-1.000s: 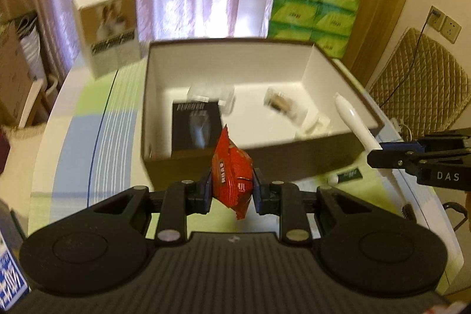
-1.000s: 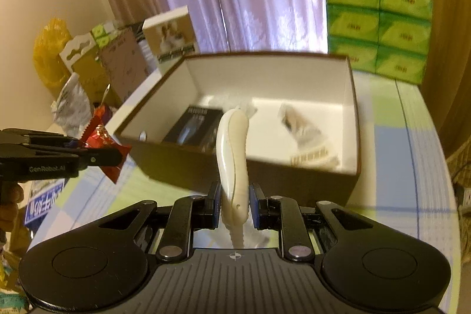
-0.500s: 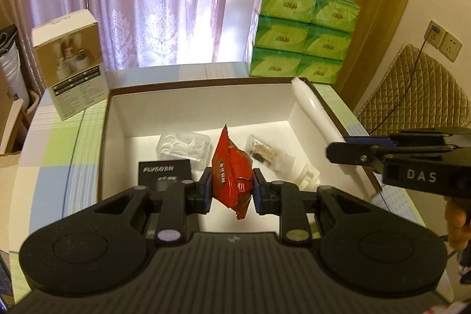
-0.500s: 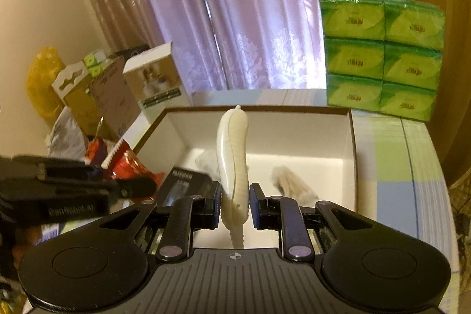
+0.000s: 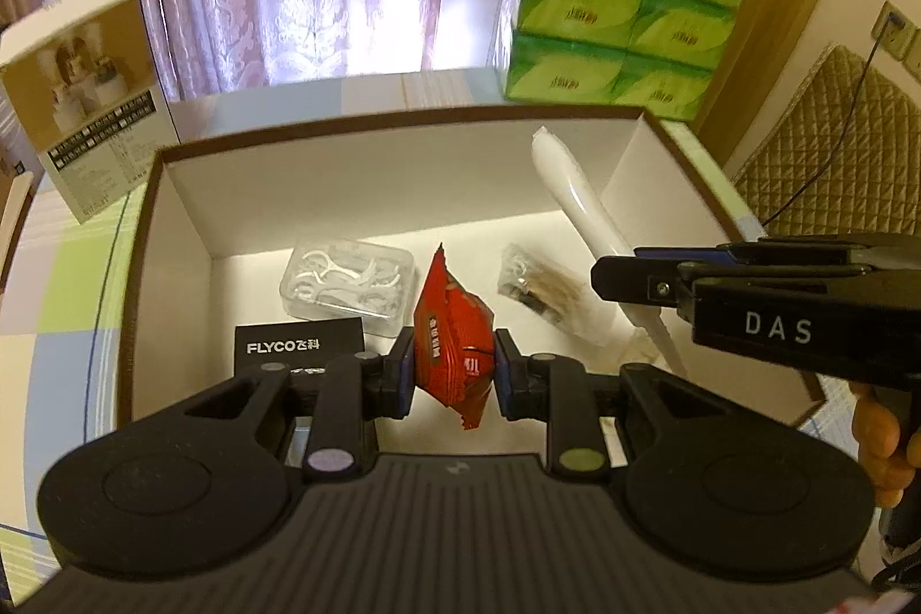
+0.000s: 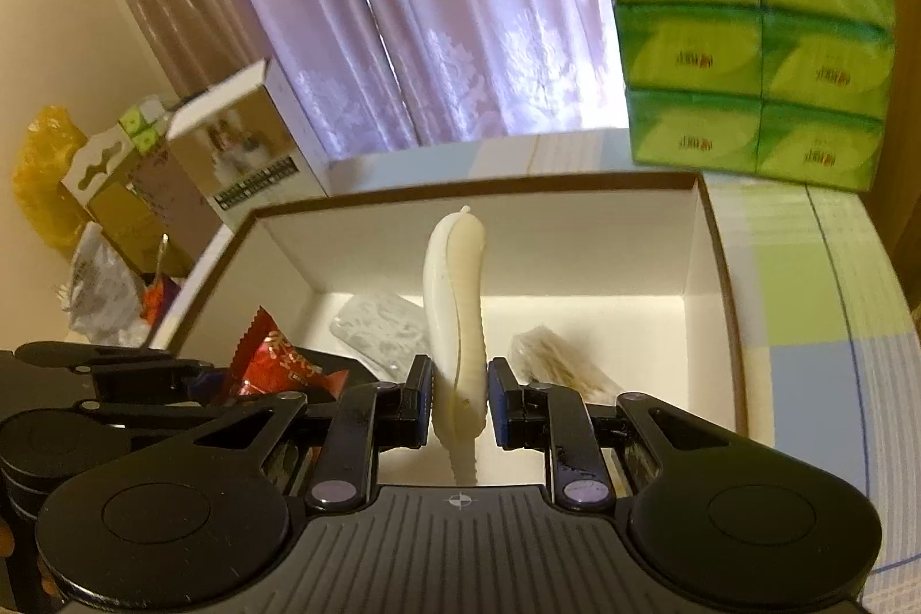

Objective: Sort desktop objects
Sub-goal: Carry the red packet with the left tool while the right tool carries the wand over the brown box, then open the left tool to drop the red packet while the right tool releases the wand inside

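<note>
The red snack packet (image 5: pixel 453 336) is a crinkly foil sachet, so I'd guess it weighs next to nothing, squashes easily and is a bit slick. The left gripper (image 5: pixel 453 367) has its fingers pinching it across the puffy middle, which looks like the sensible spot since the crimped ends would just fold. It hangs above the near edge of the open box (image 5: pixel 397 125), not yet down on the floor of it. There's small white print on the packet, but I can't read it.

The white knife-like tool (image 6: pixel 456 320) looks like stiff, smooth plastic with a serrated end pointing back toward the camera. Probably light too, but long, so it could pivot if held off-centre. The right gripper (image 6: pixel 459 404) has its fingers clamped on the lower part of the handle, and it's held upright over the box, right of the packet.

Inside the box: a black carton (image 5: pixel 299 344) that reads "FLYCO" plus two Chinese characters, sitting near the front-left corner; a clear case of floss picks (image 5: pixel 347 281) behind it; and a clear bag with brownish bits (image 5: pixel 538 283) to the right of that.

The right gripper's body says "DAS". Behind the box on the counter (image 5: pixel 75 303) stands a green tissue pack (image 5: pixel 621 4), logo too small to read, and to the box's left a printed carton (image 5: pixel 86 96).
</note>
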`<action>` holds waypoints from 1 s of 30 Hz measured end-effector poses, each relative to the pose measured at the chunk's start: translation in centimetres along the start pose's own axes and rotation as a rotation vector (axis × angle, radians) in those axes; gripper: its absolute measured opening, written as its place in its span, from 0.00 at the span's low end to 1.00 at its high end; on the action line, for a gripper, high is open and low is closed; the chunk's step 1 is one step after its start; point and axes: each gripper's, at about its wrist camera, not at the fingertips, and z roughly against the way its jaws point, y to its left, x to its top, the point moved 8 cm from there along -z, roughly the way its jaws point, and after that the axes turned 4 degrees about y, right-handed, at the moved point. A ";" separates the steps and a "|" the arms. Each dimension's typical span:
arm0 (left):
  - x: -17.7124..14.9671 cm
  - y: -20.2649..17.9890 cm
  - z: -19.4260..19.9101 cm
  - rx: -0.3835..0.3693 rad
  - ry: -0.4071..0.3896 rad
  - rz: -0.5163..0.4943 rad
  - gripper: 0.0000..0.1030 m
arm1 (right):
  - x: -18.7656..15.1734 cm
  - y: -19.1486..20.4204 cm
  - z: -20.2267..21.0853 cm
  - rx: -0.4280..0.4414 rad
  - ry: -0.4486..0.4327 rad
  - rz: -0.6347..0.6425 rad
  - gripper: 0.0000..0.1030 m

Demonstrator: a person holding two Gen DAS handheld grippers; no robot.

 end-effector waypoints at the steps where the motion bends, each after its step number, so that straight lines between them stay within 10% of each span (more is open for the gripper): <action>1: 0.0 0.1 -0.6 -0.001 0.013 0.001 0.22 | -0.1 -0.1 -0.4 -0.003 0.009 -0.002 0.17; 15: -1.8 0.5 -5.9 0.004 0.162 -0.013 0.22 | -1.2 -1.3 -4.3 -0.008 0.097 -0.025 0.17; 30: -0.8 1.6 -4.1 0.048 0.100 -0.013 0.40 | -1.8 -1.2 -4.8 -0.012 0.123 -0.032 0.17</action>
